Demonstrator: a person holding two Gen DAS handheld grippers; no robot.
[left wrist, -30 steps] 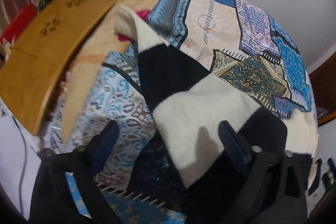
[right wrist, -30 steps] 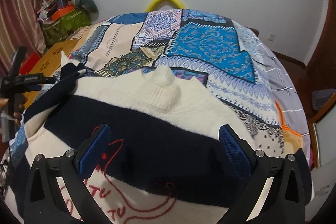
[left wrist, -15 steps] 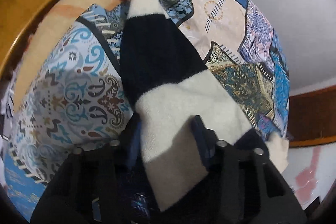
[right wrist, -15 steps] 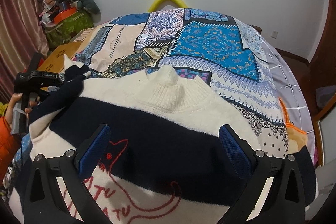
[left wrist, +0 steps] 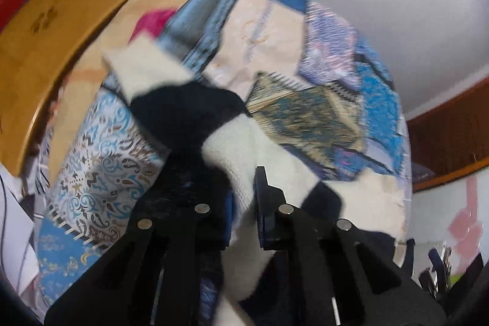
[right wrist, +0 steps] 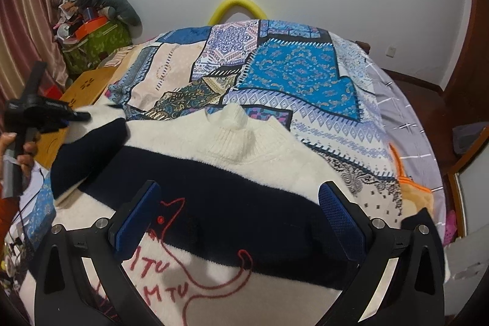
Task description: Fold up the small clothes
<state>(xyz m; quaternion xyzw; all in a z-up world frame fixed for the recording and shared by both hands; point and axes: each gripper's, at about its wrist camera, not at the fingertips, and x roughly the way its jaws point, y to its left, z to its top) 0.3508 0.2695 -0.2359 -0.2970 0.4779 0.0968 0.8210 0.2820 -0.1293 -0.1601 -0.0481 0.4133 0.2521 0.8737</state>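
My left gripper is clamped on the sweater's sleeve; my right gripper hovers apart over the sweater, spread on the bed. Carry the sleeve toward 3 o'clock, flat across the chest, avoiding bunching.

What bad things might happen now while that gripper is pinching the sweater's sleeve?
1. The left gripper pinches only a narrow bit of the fluffy sleeve, so the sleeve might slip out partway through the fold.
2. The right gripper is open above the sweater and not pressing it down, so pulling the sleeve may drag the whole sweater across the quilt and wrinkle it.
3. The left view is blurry, so the sleeve may land crooked.
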